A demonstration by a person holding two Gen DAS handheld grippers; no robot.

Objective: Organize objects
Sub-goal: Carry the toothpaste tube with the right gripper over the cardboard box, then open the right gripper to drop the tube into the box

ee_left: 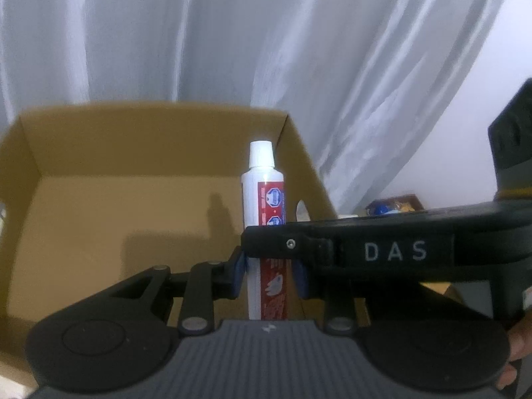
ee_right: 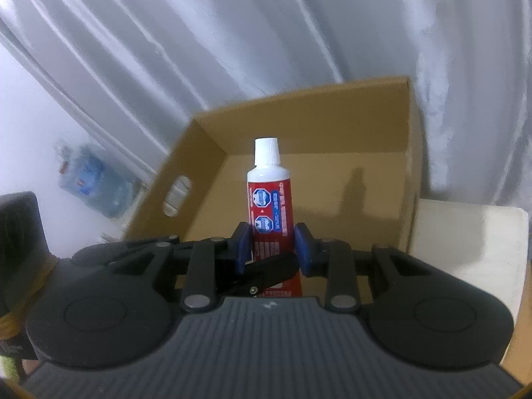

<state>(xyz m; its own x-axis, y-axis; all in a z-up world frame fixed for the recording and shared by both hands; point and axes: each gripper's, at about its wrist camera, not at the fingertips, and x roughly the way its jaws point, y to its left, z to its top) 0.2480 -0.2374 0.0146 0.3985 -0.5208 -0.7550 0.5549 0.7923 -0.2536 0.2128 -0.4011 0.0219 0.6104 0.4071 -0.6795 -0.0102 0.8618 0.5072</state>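
Note:
A white and red toothpaste tube (ee_left: 264, 196) with a white cap stands upright, held over an open brown cardboard box (ee_left: 99, 139). My left gripper (ee_left: 270, 274) is shut on its lower part, blue pads on both sides. My right gripper (ee_right: 272, 249) is shut on the same tube (ee_right: 268, 196) a little higher; its finger marked DAS (ee_left: 382, 249) crosses the left wrist view from the right. In the right wrist view a black left fingertip (ee_right: 266, 272) shows in front of the tube. The box (ee_right: 365, 109) looks empty inside.
White curtains (ee_left: 232, 33) hang behind the box. A pale surface (ee_right: 465, 239) lies right of the box. A large water bottle (ee_right: 96, 183) stands on the floor at the left. Small items (ee_left: 395, 204) lie beyond the box's right wall.

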